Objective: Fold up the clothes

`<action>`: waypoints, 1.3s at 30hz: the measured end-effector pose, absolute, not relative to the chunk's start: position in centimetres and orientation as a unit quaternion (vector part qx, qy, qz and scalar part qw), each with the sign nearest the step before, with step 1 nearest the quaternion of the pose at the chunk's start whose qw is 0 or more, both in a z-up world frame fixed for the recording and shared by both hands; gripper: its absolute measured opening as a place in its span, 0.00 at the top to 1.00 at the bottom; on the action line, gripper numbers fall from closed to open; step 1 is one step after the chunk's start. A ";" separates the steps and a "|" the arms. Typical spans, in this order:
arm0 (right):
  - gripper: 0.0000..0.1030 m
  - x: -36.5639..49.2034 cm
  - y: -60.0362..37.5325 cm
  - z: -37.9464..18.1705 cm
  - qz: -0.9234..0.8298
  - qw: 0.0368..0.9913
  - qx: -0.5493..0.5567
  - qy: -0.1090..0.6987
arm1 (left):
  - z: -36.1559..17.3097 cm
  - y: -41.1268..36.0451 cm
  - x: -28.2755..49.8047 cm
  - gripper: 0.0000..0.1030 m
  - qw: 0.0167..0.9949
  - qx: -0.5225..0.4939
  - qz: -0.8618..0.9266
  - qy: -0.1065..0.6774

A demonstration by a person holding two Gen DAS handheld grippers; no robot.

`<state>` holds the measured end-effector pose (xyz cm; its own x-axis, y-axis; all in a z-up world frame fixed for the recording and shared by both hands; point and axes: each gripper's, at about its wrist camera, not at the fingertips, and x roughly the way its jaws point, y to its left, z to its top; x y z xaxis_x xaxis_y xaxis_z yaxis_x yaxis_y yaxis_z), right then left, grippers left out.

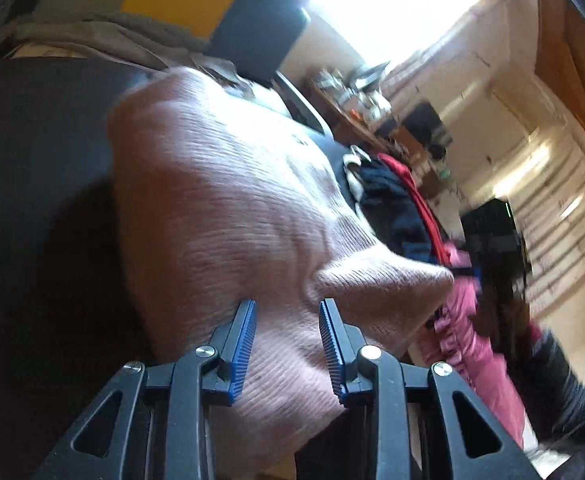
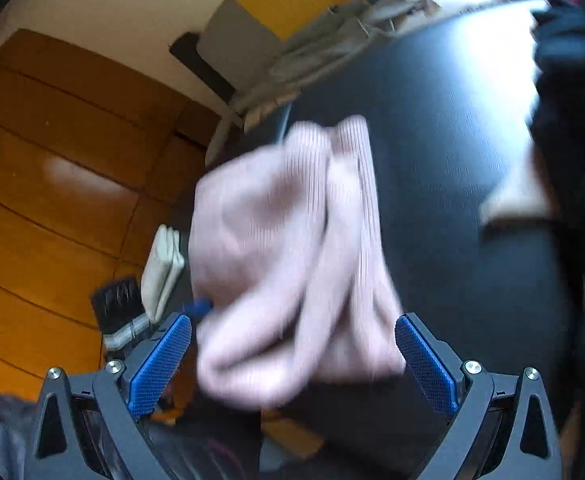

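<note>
A pink ribbed knit garment (image 1: 220, 200) lies partly on the black table (image 1: 32, 200), with one end lifted. My left gripper (image 1: 288, 344) is shut on that lifted end, and the thick cloth fills the gap between its blue pads. In the right wrist view the same pink garment (image 2: 284, 260) hangs bunched and blurred in front of my right gripper (image 2: 292, 360). That gripper's jaws stand wide open, with the cloth between the fingers and not pressed. A blue fingertip (image 2: 198, 306) pokes out at the bundle's left edge.
A pile of navy, red and white clothes (image 1: 392, 200) lies at the table's far side, with a pink quilted garment (image 1: 472, 340) beside it. A dark sleeve (image 1: 564, 380) is at the right. Below the table (image 2: 452, 160) are the wooden floor (image 2: 52, 160), a white folded item (image 2: 160, 272) and a black brush (image 2: 116, 300).
</note>
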<state>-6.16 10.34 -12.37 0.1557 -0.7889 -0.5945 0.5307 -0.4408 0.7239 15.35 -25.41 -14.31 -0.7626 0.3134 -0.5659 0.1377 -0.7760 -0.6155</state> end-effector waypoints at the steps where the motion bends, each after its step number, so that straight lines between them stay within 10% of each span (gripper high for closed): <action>1: 0.00 -5.1 11.0 -12.5 -0.640 0.516 0.557 -0.119 | -14.4 -25.6 15.5 0.69 0.043 -0.337 0.879 -0.334; 12: 0.02 -2.4 3.4 -14.5 -0.675 0.482 0.558 -0.018 | -17.2 -26.6 17.7 0.56 -0.013 -0.351 0.860 -0.371; 15: 0.49 -1.9 1.5 -14.5 -0.705 0.464 0.532 0.068 | -18.6 -26.7 17.2 0.53 -0.002 -0.354 0.844 -0.402; 18: 0.55 -2.3 1.5 -15.8 -0.710 0.444 0.539 0.086 | -18.5 -25.7 15.5 0.53 0.024 -0.381 0.851 -0.361; 22: 0.55 -0.6 2.4 -16.7 -0.682 0.460 0.562 0.089 | -17.7 -25.3 15.1 0.64 0.044 -0.448 0.858 -0.248; 29: 0.52 5.6 4.3 -17.5 -0.635 0.509 0.579 0.056 | -17.4 -28.4 19.6 0.62 0.031 -0.453 0.845 -0.282; 39: 0.15 1.2 10.3 -12.4 -0.713 0.469 0.515 -0.078 | -12.2 -23.8 19.9 0.61 0.123 -0.357 0.888 -0.262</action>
